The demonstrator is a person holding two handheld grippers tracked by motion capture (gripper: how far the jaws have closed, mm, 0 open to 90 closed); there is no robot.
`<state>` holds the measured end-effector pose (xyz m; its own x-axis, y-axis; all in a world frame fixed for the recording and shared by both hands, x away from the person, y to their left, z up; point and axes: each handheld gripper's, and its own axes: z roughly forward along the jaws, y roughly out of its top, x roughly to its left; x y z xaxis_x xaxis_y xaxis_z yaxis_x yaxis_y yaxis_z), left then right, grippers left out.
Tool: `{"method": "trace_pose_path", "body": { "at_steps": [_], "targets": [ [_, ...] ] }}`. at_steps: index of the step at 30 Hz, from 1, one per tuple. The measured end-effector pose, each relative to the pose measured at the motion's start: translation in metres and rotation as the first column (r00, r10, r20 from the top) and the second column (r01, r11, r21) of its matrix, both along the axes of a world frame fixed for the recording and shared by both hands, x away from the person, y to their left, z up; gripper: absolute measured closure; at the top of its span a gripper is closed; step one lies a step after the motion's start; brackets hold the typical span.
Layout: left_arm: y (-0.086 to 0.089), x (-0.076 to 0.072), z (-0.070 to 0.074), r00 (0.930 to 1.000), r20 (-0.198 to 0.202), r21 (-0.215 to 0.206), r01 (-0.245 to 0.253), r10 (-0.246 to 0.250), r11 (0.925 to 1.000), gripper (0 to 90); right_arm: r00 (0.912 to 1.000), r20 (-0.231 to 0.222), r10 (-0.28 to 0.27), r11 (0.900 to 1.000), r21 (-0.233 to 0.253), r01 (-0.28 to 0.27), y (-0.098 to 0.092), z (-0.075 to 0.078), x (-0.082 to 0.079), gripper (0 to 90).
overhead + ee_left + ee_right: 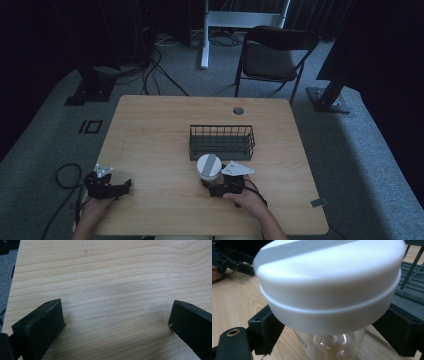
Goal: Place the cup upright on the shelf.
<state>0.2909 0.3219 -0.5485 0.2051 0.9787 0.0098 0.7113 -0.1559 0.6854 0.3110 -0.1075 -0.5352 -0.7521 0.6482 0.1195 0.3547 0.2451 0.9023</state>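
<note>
The jar [209,169], clear-bodied with a broad white lid [329,287], stands on the bench [150,140] just in front of the wire basket [221,141], not yet inside it. At the left, the left tool [107,186] rests near the bench edge, jaws spread and empty. At the right, the right tool [220,186] has its jaws on either side of the glass below the lid, seemingly pinching it. By my reading, the grasp is made; lifting and placing remain.
</note>
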Motion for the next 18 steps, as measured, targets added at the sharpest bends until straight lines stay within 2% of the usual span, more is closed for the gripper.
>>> {"method": "trace_pose_path", "body": {
  "at_steps": [6, 18],
  "targets": [
    [0.0000, 0.0000, 0.0000, 1.0000, 0.000, 0.000, 0.000, 0.000, 1.0000, 0.1, 1.0000, 0.008, 0.001, 1.000, -0.019, 0.000, 0.0030, -0.0013, 0.0013, 13.0],
    [0.0000, 0.0000, 0.0000, 1.0000, 0.000, 0.000, 0.000, 0.000, 1.0000, 0.1, 0.9995, 0.031, 0.002, 1.000, -0.013, -0.001, 0.0099, -0.0010, 0.0040, 13.4]
  ]
}}
